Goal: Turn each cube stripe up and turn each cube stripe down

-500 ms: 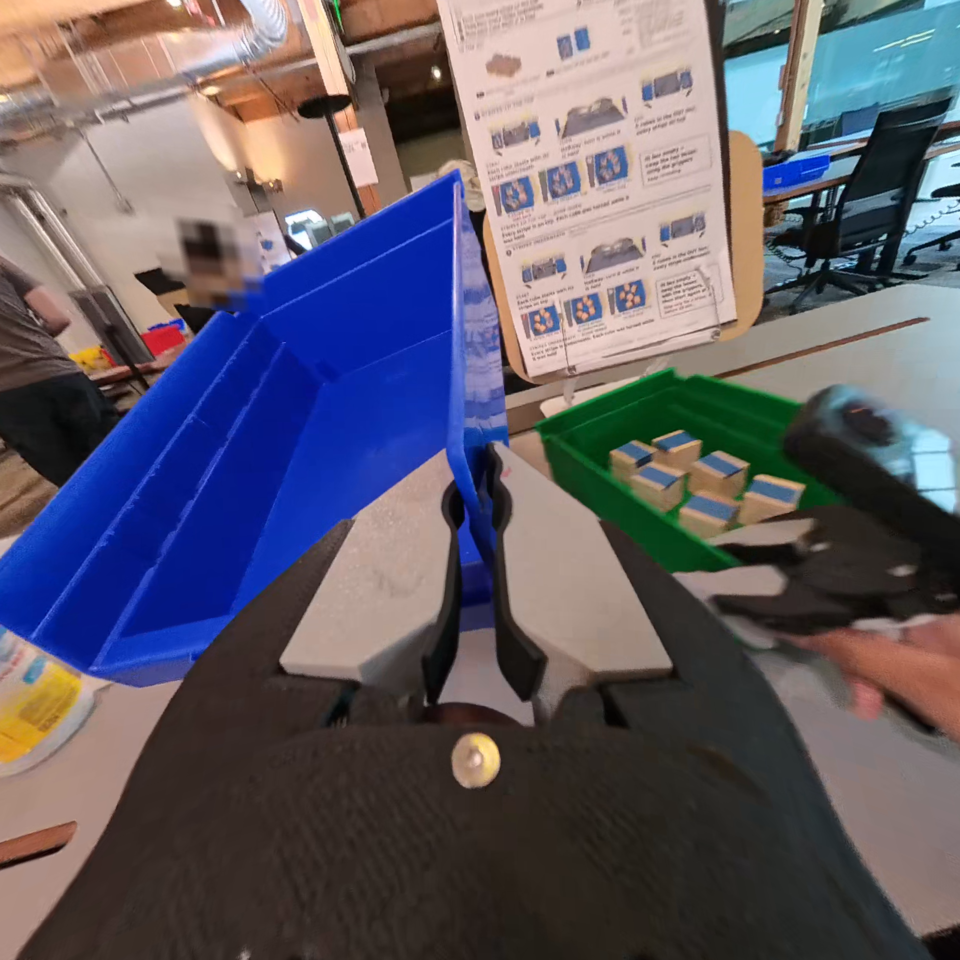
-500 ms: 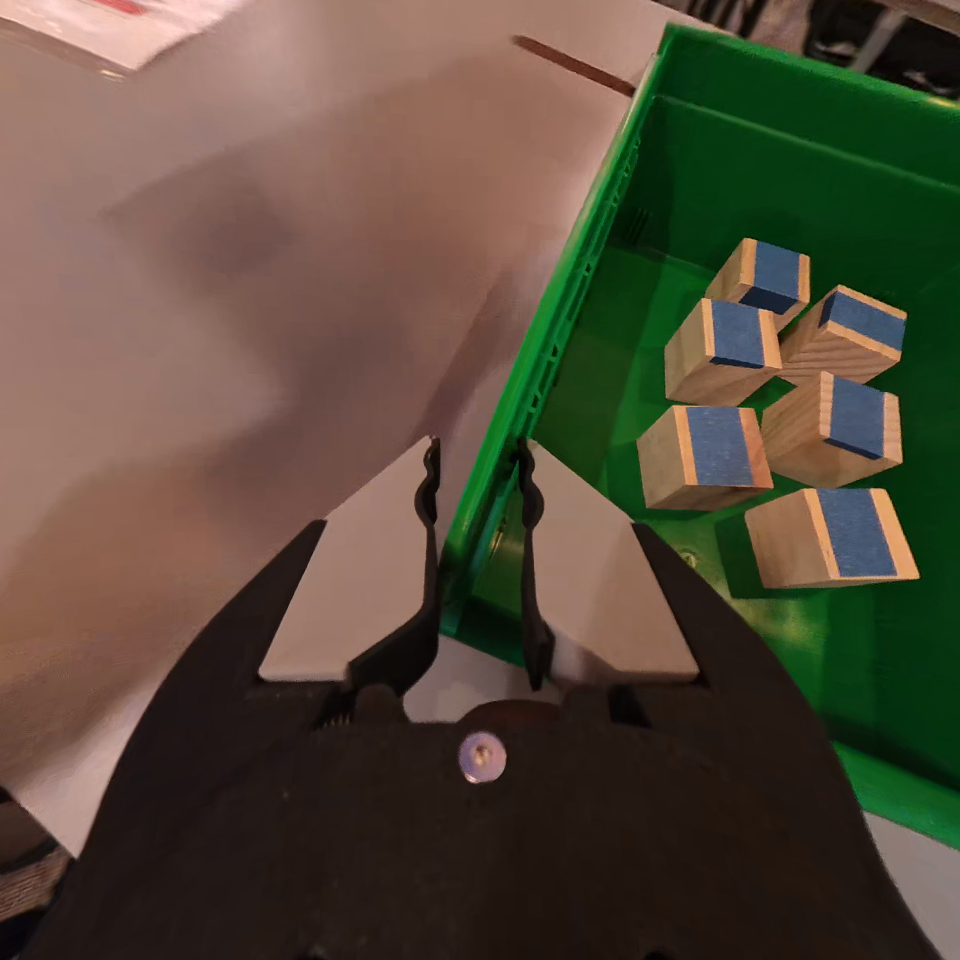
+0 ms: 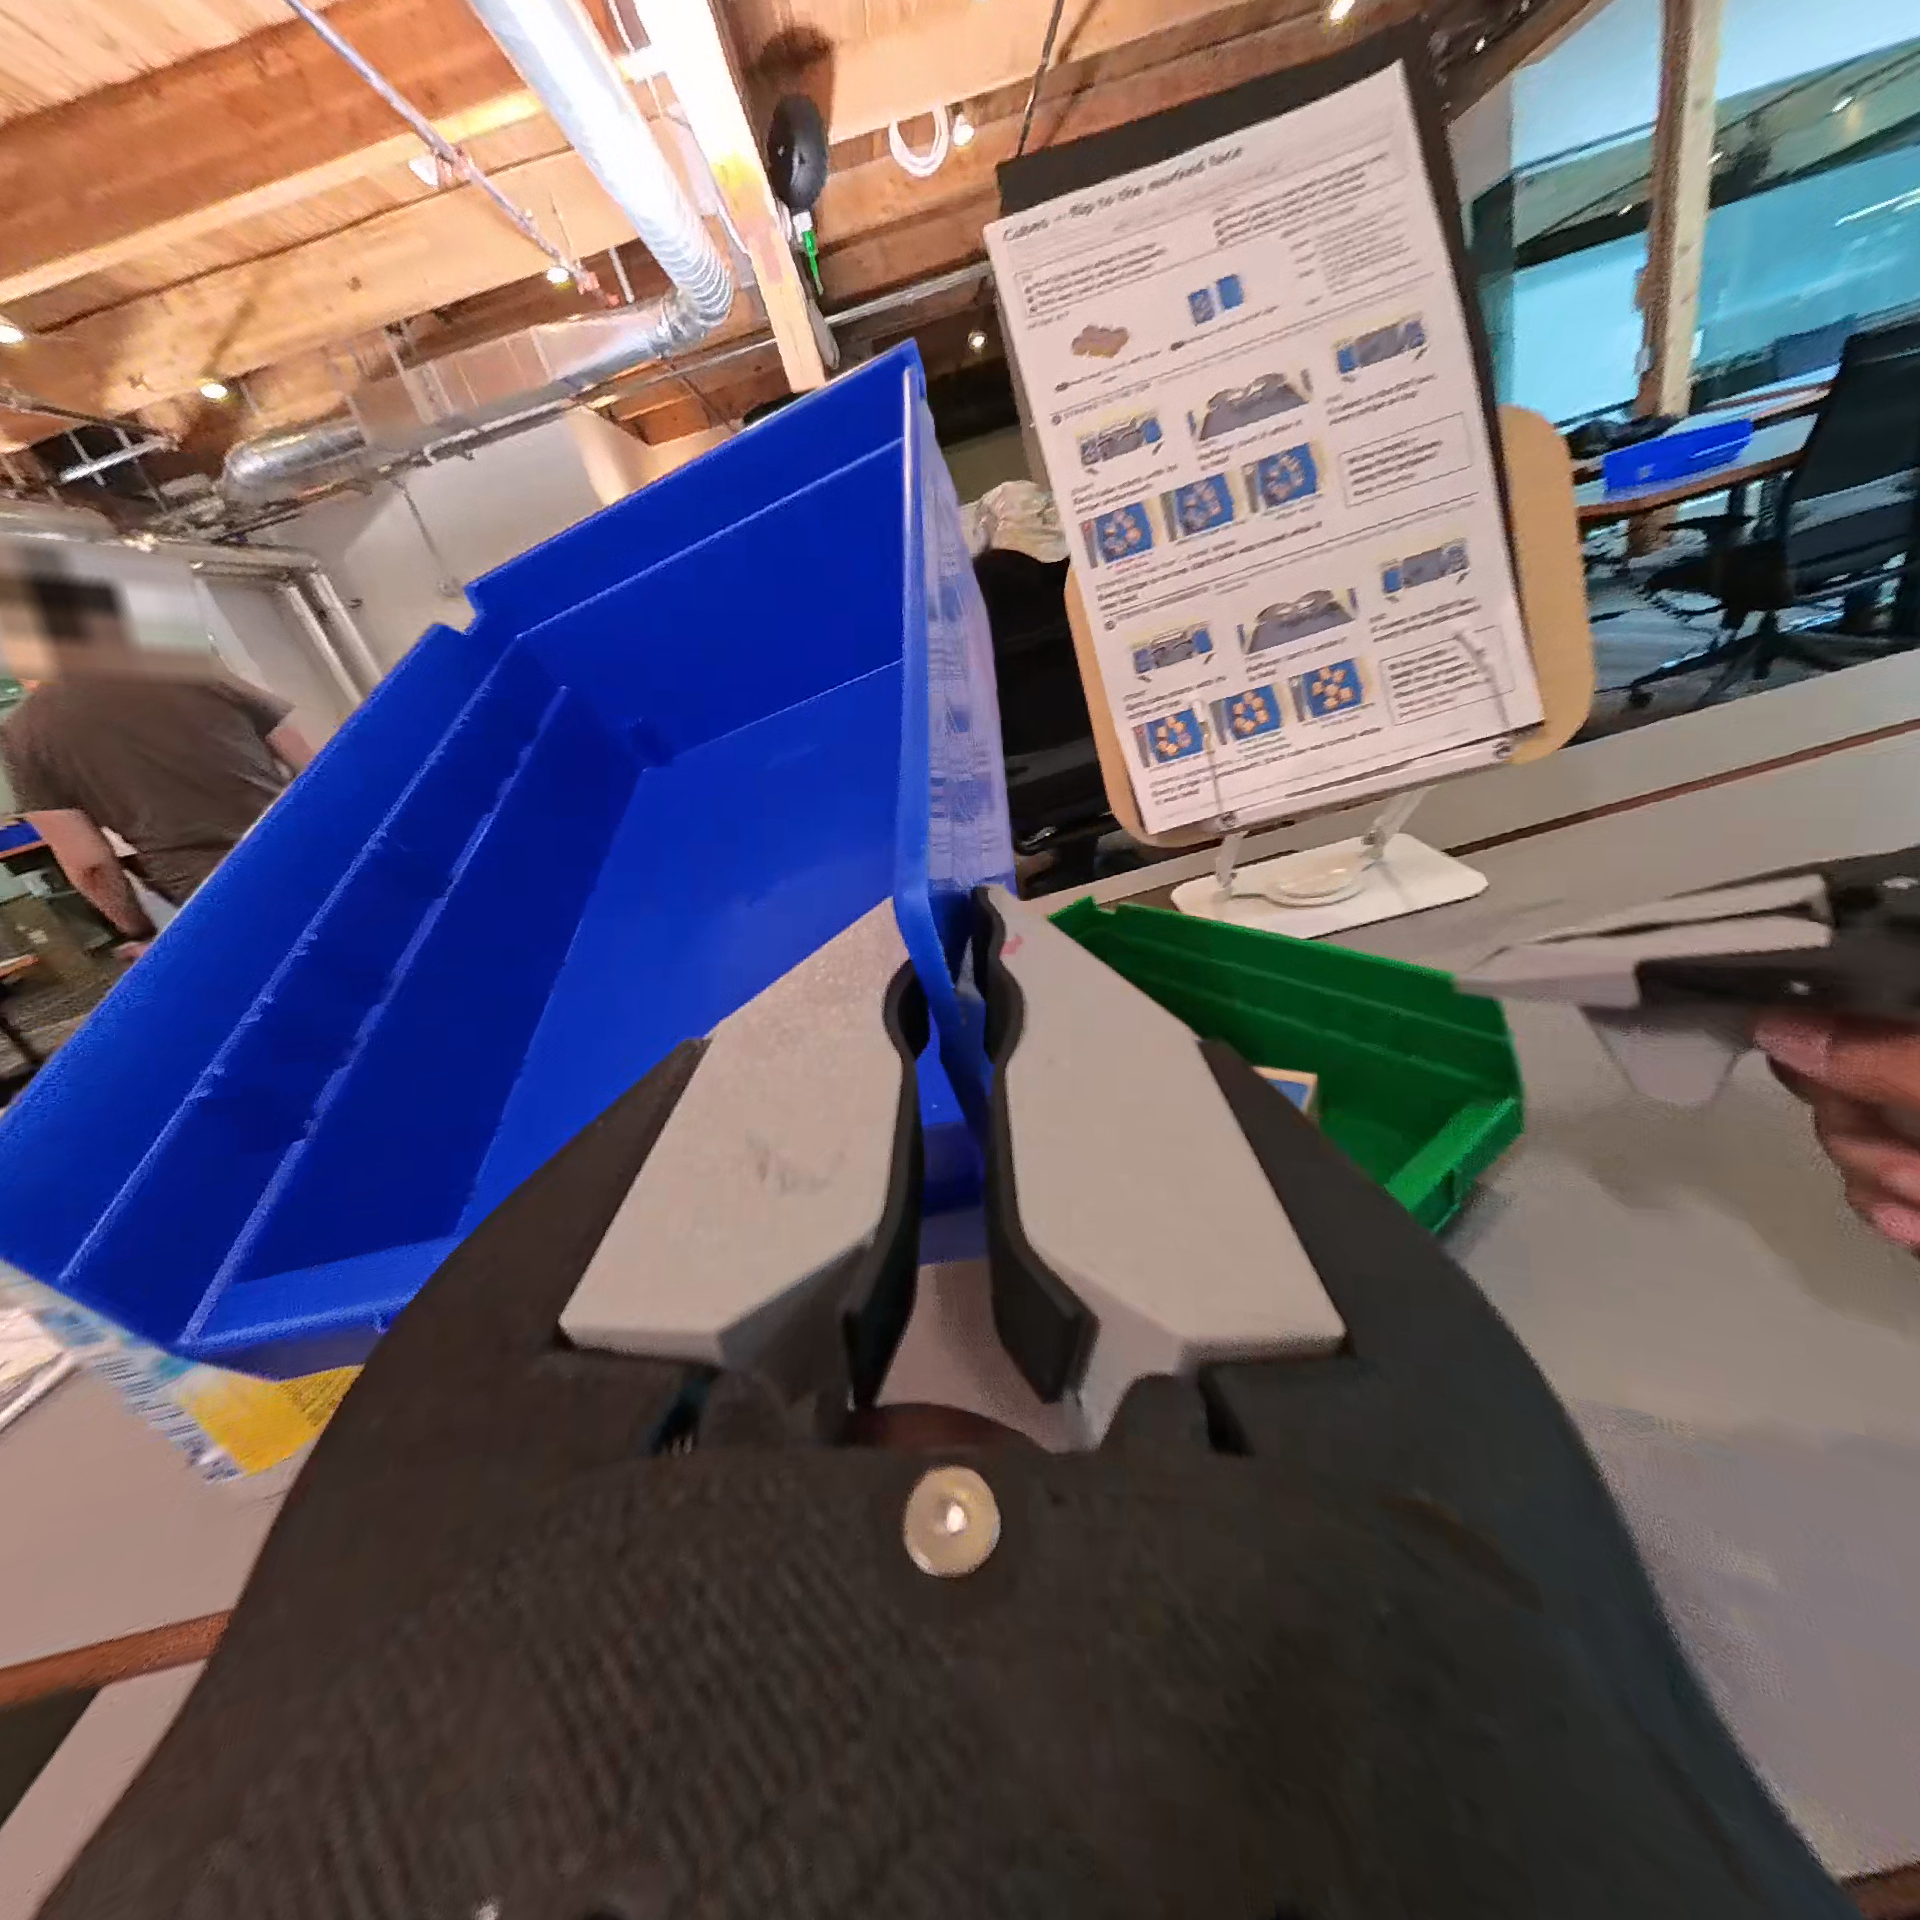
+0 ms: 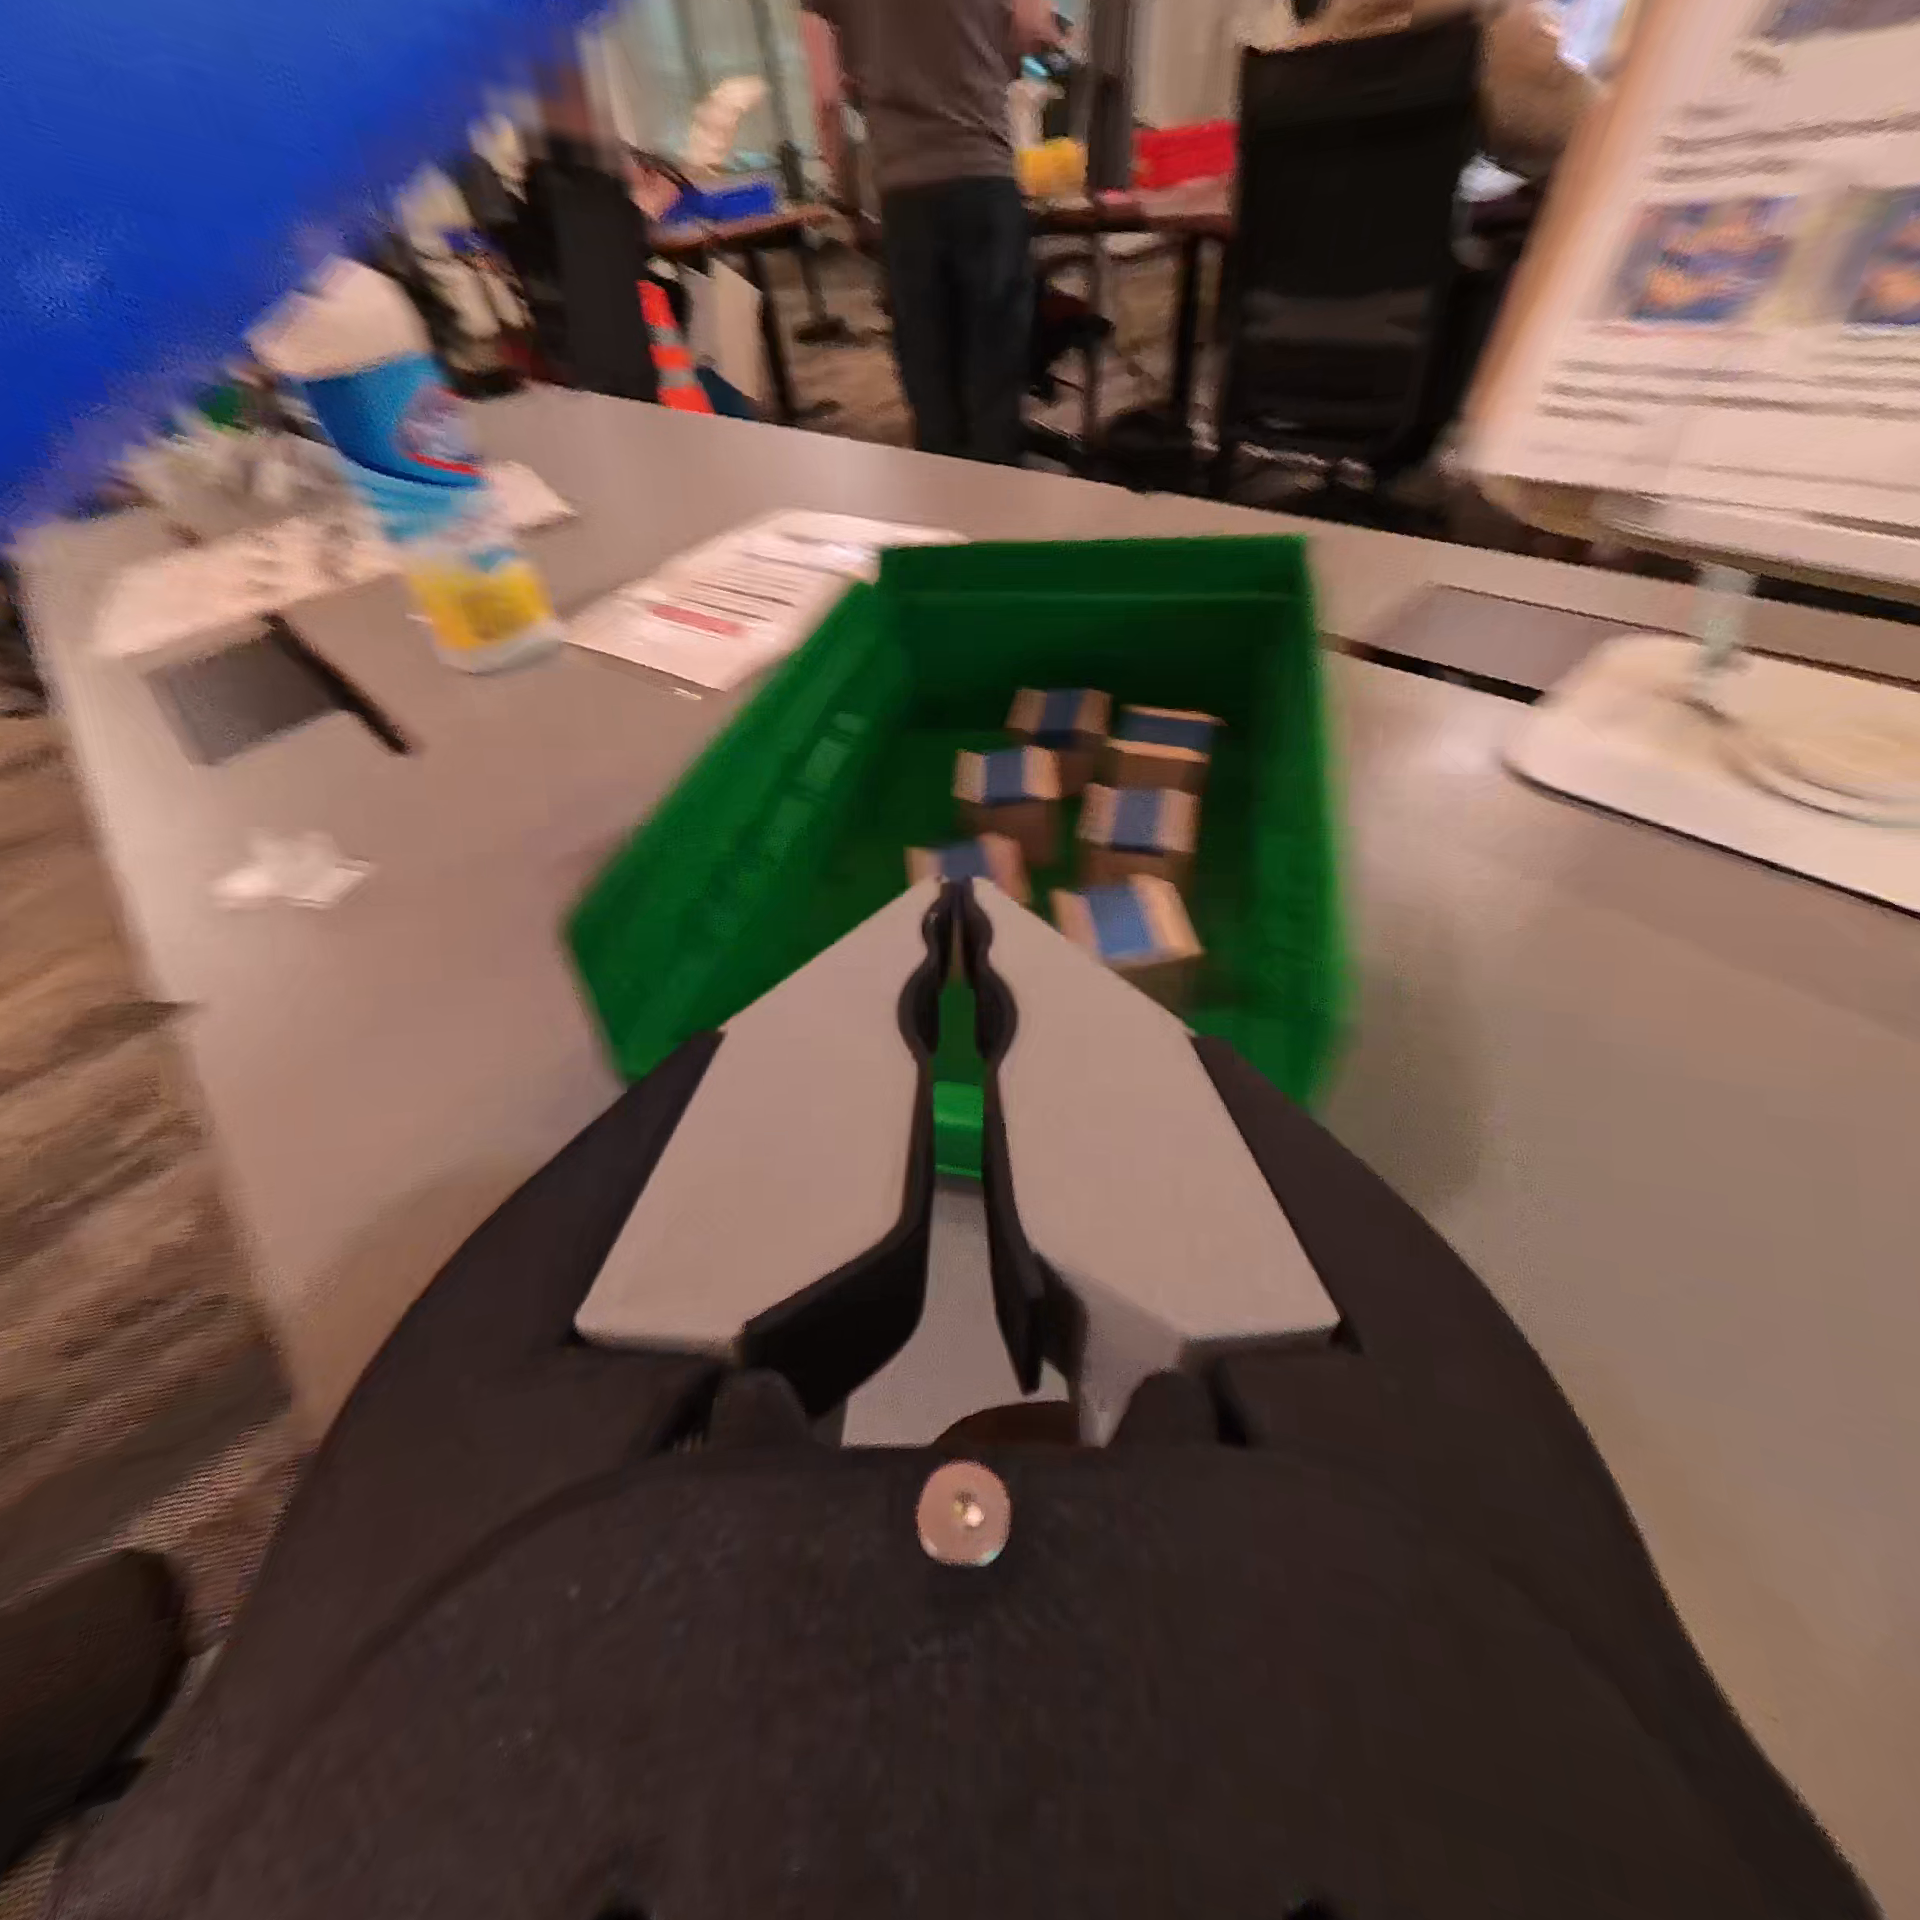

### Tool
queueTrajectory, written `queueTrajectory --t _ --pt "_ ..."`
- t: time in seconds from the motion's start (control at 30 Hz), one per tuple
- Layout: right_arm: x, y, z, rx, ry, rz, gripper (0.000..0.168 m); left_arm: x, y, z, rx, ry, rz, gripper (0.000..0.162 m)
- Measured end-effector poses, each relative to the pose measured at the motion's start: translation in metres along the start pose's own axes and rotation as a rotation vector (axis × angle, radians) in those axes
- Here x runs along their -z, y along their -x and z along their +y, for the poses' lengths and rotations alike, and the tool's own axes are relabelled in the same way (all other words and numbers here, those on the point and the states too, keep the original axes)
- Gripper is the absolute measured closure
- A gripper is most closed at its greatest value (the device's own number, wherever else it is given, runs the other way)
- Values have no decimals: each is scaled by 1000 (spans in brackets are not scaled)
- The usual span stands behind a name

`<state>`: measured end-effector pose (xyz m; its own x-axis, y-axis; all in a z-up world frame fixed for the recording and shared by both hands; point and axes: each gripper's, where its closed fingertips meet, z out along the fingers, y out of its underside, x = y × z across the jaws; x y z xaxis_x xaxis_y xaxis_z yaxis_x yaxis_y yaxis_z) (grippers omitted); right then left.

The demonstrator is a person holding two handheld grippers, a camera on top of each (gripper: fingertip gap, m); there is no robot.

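Note:
My left gripper (image 3: 951, 914) is shut on the right side wall of an empty blue bin (image 3: 675, 831) and holds it tilted up off the grey table. A green bin (image 3: 1351, 997) stands to its right, with one cube (image 3: 1288, 1091) showing. In the right wrist view the green bin (image 4: 748, 790) holds several wooden cubes (image 4: 1132, 821), blue stripes up. My right gripper (image 4: 956, 894) is shut and empty, just above the bin's near end. It also shows at the right edge of the left wrist view (image 3: 1496, 961). The blue bin (image 4: 156, 208) is a blur at top left.
An instruction sheet on a white stand (image 3: 1268, 468) stands behind the green bin. A wipes canister (image 4: 416, 436) and papers (image 4: 727, 603) lie on the table's left part. A person (image 4: 956, 208) and an office chair (image 4: 1351, 208) are beyond the table.
My right gripper has let go of the green bin's wall, pulled back and closed. My left gripper has lifted the blue bin higher and tilted it further.

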<state>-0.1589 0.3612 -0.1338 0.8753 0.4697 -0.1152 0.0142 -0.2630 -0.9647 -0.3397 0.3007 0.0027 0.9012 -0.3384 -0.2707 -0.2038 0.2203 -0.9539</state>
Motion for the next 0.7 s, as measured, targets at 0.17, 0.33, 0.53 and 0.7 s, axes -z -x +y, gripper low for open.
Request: queueTrajectory --t 0.17,0.33,0.53,0.7 --pt "1 -128 58 -110 238 153 168 2 -20 -1 -18 -3 30 160" --pt "-48 -52 108 -186 417 -239 168 -12 -54 -8 -29 -15 81 160" --pt "-14 -70 67 -292 247 -220 168 -20 -113 -12 -28 -46 192 160" --pt "100 -154 35 -183 24 -32 168 -20 -205 7 -56 -48 397 160"
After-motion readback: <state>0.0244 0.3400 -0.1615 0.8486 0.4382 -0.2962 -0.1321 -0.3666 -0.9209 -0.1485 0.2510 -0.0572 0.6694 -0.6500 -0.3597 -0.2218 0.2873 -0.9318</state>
